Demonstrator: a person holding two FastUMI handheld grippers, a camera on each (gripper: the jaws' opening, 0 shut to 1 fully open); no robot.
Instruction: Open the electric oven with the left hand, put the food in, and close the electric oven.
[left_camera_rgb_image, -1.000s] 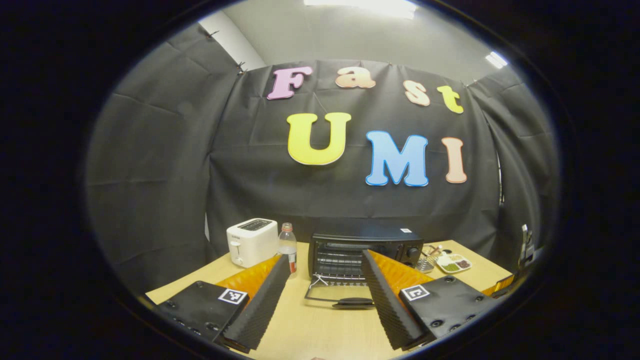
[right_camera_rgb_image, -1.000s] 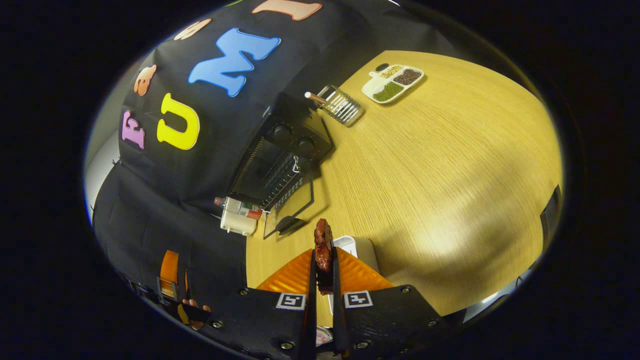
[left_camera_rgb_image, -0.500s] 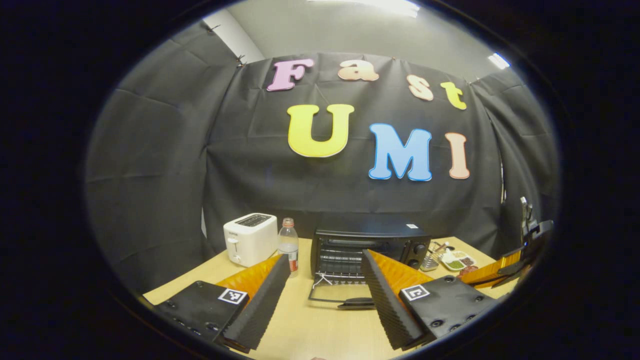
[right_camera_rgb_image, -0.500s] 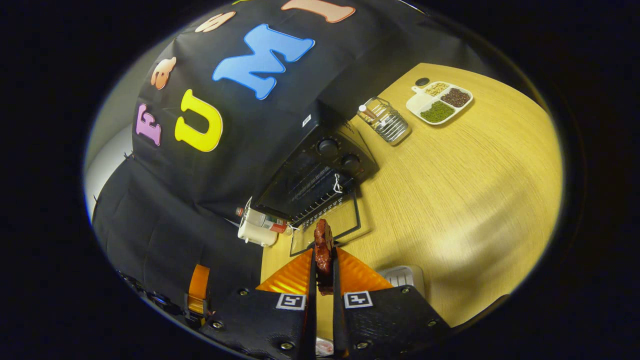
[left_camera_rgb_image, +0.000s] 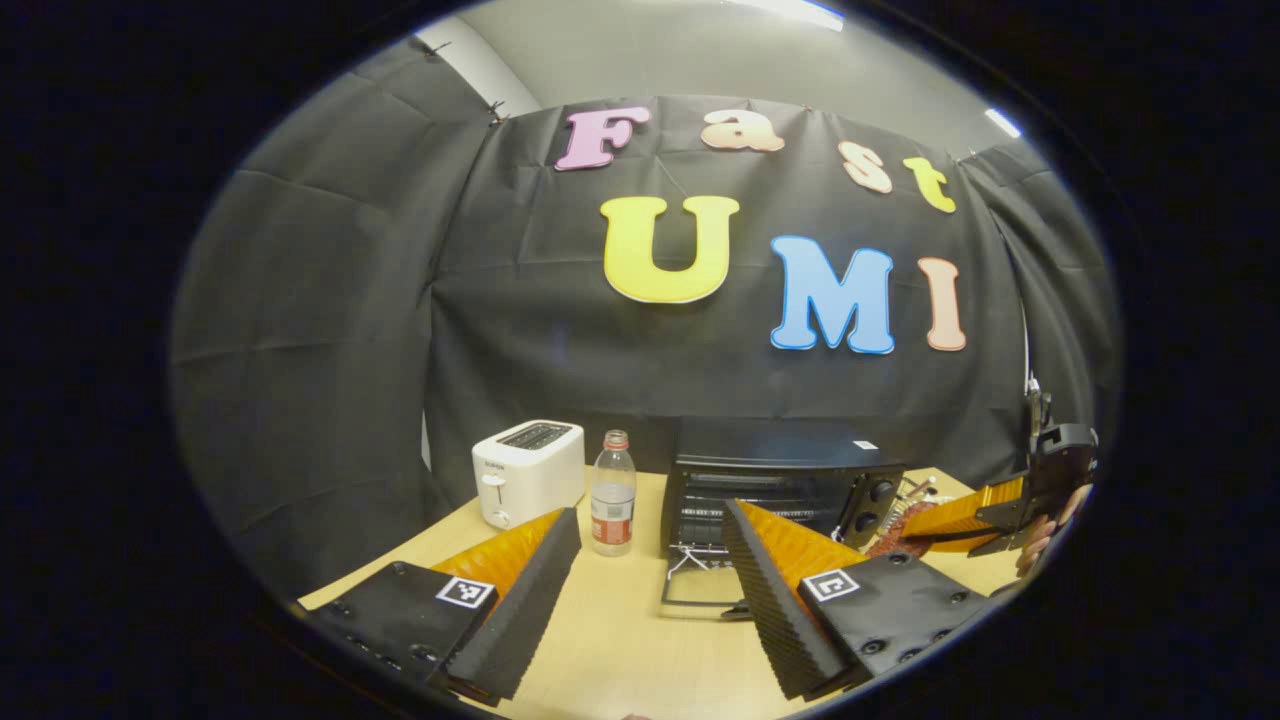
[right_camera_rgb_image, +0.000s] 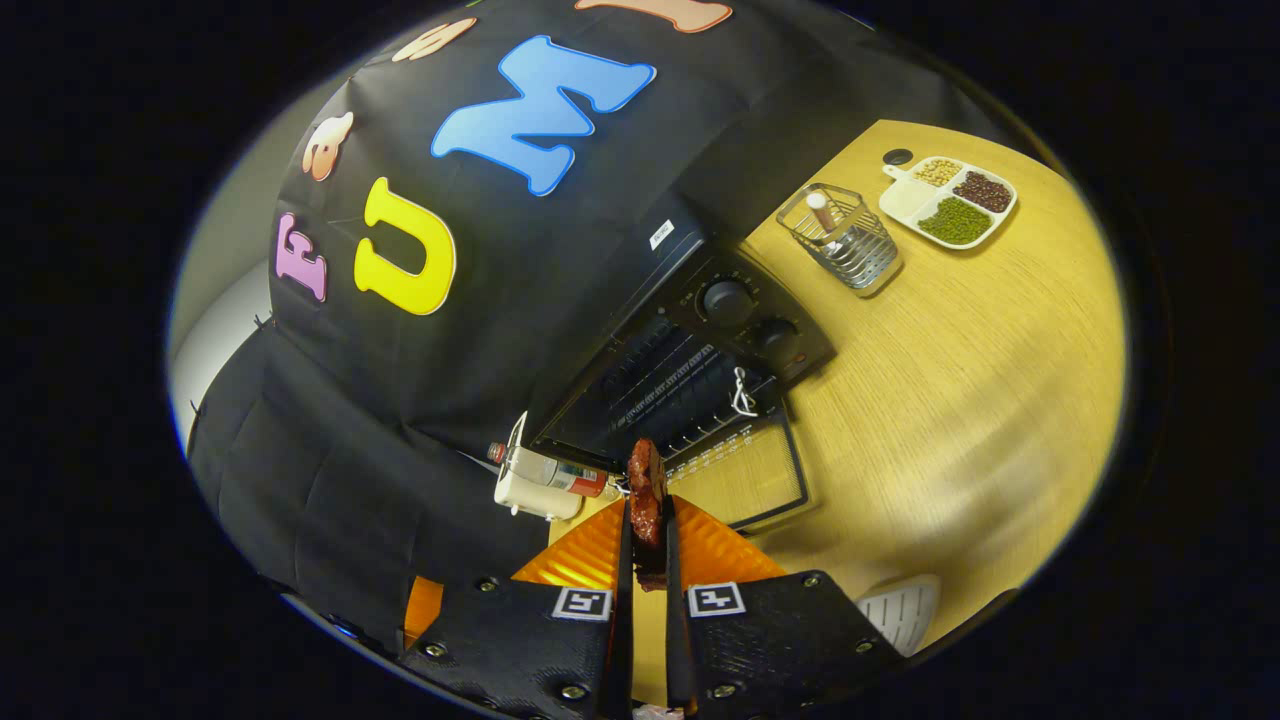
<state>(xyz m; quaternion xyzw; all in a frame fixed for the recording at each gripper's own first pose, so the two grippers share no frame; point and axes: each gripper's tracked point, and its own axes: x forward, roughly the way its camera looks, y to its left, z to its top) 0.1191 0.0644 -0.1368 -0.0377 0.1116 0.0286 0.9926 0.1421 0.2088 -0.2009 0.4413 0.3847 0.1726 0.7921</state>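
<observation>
The black electric oven (left_camera_rgb_image: 780, 480) stands at the back of the wooden table, its glass door (left_camera_rgb_image: 700, 590) dropped open flat in front of it. My left gripper (left_camera_rgb_image: 650, 600) hovers open above the table before the door, holding nothing. In the right gripper view the oven (right_camera_rgb_image: 690, 350) lies ahead with its rack visible and the door (right_camera_rgb_image: 745, 480) down. My right gripper (right_camera_rgb_image: 647, 510) is shut on a dark red piece of food (right_camera_rgb_image: 646, 475), just short of the door's edge. In the left gripper view, that gripper (left_camera_rgb_image: 960, 520) and its hand come in at the oven's right.
A white toaster (left_camera_rgb_image: 528, 470) and a plastic bottle (left_camera_rgb_image: 613, 495) stand left of the oven. To its right are a wire basket (right_camera_rgb_image: 840, 240) and a divided plate of beans (right_camera_rgb_image: 950, 200). A white dish (right_camera_rgb_image: 900, 605) sits near the table's front.
My right gripper has carried the food closer to the open oven, away from the white dish. The left gripper has swung slightly left, so the oven sits further right in its view.
</observation>
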